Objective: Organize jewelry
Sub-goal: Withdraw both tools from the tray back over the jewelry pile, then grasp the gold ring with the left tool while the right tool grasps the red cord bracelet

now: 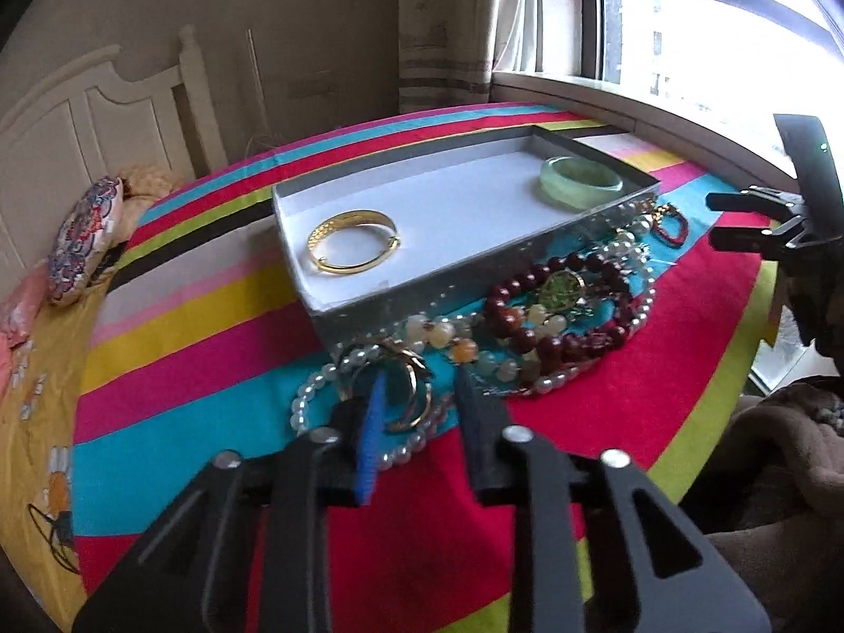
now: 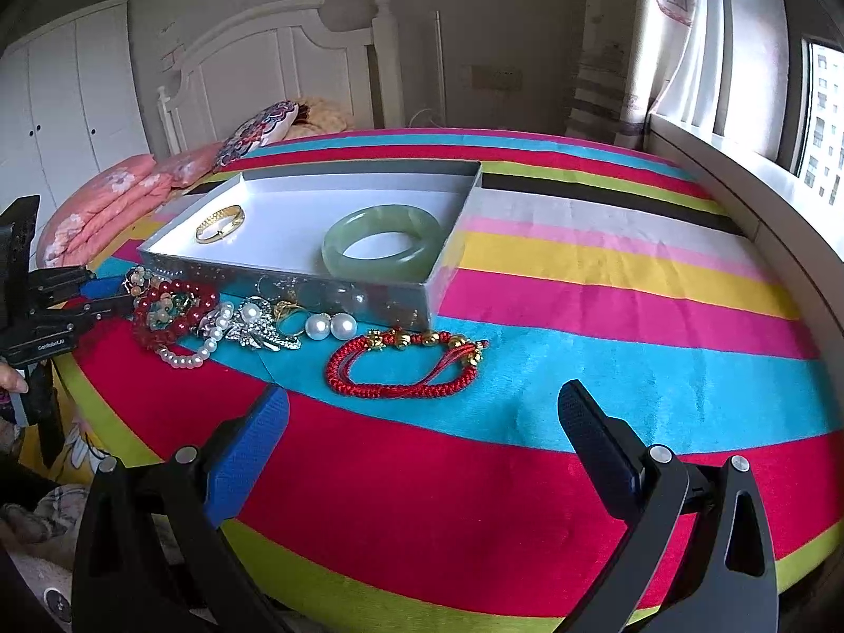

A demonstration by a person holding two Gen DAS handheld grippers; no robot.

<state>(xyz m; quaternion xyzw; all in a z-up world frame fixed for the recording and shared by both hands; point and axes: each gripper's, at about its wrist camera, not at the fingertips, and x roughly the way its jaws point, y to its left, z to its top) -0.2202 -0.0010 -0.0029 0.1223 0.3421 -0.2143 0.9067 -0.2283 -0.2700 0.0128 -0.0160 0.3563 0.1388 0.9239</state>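
Note:
A grey box point(image 1: 369, 306) point(image 2: 316, 290) on the striped cloth holds a gold bangle point(image 1: 322, 232) point(image 2: 211, 220) and a jade bangle point(image 1: 575, 195) point(image 2: 380, 266). In front of it lies a heap of jewelry: dark red beads point(image 1: 527, 285) point(image 2: 174, 311), a pearl bracelet point(image 1: 311, 385) and a red cord bracelet point(image 2: 395, 389) point(image 1: 672, 224). My left gripper point(image 1: 422, 387) point(image 2: 113, 298) is down in the heap's left end, its jaws narrow on the rim of a second gold bangle point(image 1: 416, 369) inside the pearl loop. My right gripper point(image 2: 422, 398) point(image 1: 759, 221) hovers open, nothing in it, just short of the red cord bracelet.
A window sill point(image 2: 738, 184) runs along the right of the striped cloth point(image 2: 580, 290). Pillows point(image 2: 253, 132) and a white headboard point(image 2: 274, 58) lie beyond the box. A person's hand point(image 2: 10, 380) holds the left gripper's handle.

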